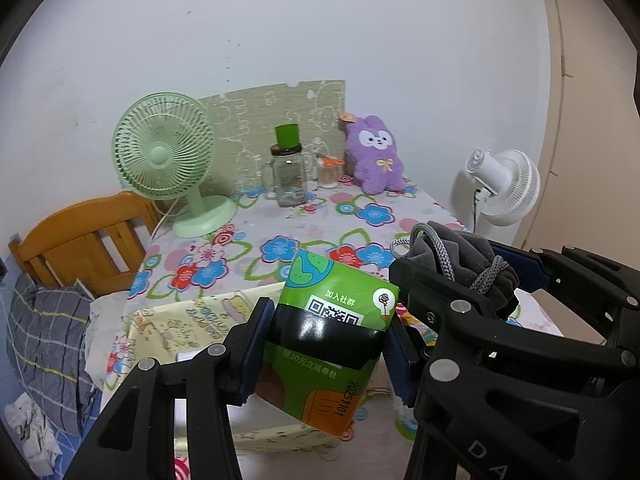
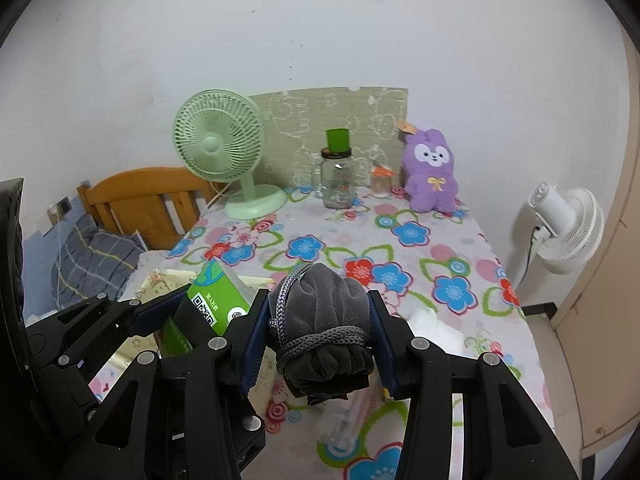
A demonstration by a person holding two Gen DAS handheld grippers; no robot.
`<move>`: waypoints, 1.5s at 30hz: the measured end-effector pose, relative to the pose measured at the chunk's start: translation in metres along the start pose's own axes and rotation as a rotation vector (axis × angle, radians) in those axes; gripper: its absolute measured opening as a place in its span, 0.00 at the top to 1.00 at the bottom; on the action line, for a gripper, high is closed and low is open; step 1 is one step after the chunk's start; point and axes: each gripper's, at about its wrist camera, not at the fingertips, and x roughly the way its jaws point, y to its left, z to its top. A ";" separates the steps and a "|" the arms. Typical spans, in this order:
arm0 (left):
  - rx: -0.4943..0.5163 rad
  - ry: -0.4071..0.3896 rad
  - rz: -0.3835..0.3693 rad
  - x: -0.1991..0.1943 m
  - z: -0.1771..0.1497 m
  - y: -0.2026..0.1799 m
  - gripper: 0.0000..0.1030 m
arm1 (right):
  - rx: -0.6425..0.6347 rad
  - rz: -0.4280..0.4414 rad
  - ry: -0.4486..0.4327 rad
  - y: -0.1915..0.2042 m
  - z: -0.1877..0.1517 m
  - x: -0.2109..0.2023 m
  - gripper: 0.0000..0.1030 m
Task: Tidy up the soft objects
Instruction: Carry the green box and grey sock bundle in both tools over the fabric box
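Green tissue pack [image 1: 332, 340] pinched in left gripper [image 1: 326, 344] fingers; right gripper [image 2: 318, 340] fingers pinch the grey drawstring pouch [image 2: 324, 320].

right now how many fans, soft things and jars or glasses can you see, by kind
fans: 2 (green fan, white fan)
soft things: 3 (purple plush, grey pouch in right gripper, green packet in left gripper)
jars or glasses: 3 (green-lidded jar, small glass, orange-lidded jar)
total: 8

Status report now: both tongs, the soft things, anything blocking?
Left tongs shut on green packet. Right tongs shut on grey pouch. Both above floral table; nothing blocking.
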 end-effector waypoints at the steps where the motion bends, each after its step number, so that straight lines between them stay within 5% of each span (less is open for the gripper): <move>1: -0.004 0.001 0.005 0.000 -0.001 0.004 0.48 | -0.003 0.004 0.000 0.002 0.001 0.001 0.51; 45: -0.131 0.155 0.141 0.060 -0.034 0.114 0.48 | -0.124 0.177 0.162 0.095 0.003 0.110 0.51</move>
